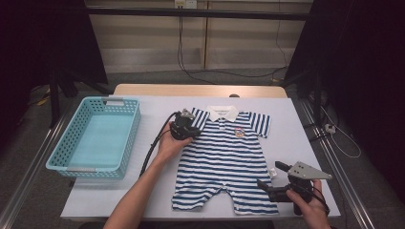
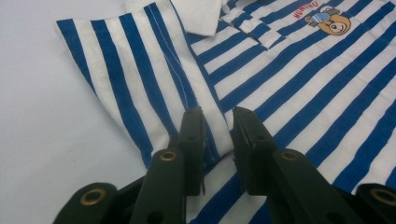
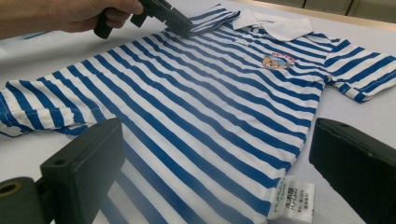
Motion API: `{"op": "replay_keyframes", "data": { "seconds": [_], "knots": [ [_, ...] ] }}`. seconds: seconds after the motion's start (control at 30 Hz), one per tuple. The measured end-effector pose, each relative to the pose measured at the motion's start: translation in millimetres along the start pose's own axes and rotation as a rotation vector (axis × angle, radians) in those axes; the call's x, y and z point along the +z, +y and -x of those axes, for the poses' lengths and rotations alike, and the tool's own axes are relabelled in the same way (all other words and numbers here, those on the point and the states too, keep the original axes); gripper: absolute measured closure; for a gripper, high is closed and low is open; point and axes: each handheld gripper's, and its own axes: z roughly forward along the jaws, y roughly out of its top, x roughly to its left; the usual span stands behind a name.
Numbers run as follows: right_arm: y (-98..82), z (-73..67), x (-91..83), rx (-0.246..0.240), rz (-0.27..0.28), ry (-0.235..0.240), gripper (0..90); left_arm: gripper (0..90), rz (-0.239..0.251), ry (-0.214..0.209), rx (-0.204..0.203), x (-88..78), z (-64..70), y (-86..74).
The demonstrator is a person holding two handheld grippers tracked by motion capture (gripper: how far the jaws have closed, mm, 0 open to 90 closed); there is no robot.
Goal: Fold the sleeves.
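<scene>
A striped romper (image 1: 224,157) is spread on the tabletop (image 1: 296,138). Its left sleeve seam is pinched by the left gripper (image 2: 218,122); the right gripper (image 1: 273,176) is held wide open near the care label (image 3: 292,198).

A romper (image 1: 224,157) lay flat on the table (image 1: 296,143), collar away from me. A basket (image 1: 95,138) sat to its left, apart. My left gripper (image 1: 187,125) rested at the romper's left sleeve; my right gripper (image 1: 274,179) lay beside its lower right edge, by the tag (image 3: 292,203).

Grey floor (image 1: 28,157), pale wall panels (image 1: 143,38), dark curtains (image 1: 367,71).
</scene>
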Motion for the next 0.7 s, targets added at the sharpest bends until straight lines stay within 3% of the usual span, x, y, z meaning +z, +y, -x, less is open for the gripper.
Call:
{"op": "replay_keyframes", "data": {
  "seconds": [0.17,0.23,0.27,0.33,0.4,0.7],
  "knots": [
    [0.5,0.4,0.1,-0.001,0.009,0.001,3.1,61.3,0.042,-0.010,-0.047,-6.5,-1.1,-4.4],
    [0.8,0.4,0.1,0.001,0.014,-0.002,3.1,53.7,0.049,0.004,-0.053,-12.8,-1.3,-4.9],
    [1.1,0.7,0.2,0.001,0.019,-0.002,3.1,50.0,0.082,0.018,-0.066,-14.4,-0.3,-6.1],
    [1.8,1.1,0.7,0.004,0.022,-0.002,3.1,42.3,0.056,0.029,-0.025,-23.1,-3.4,-6.5],
    [3.0,2.1,2.0,0.005,0.028,-0.005,3.1,32.3,0.072,0.043,-0.056,-27.0,-3.1,-8.5],
    [7.6,4.4,6.0,-0.003,0.041,-0.005,3.8,11.0,0.128,0.074,-0.037,-51.1,6.9,-9.6]
  ]
}}
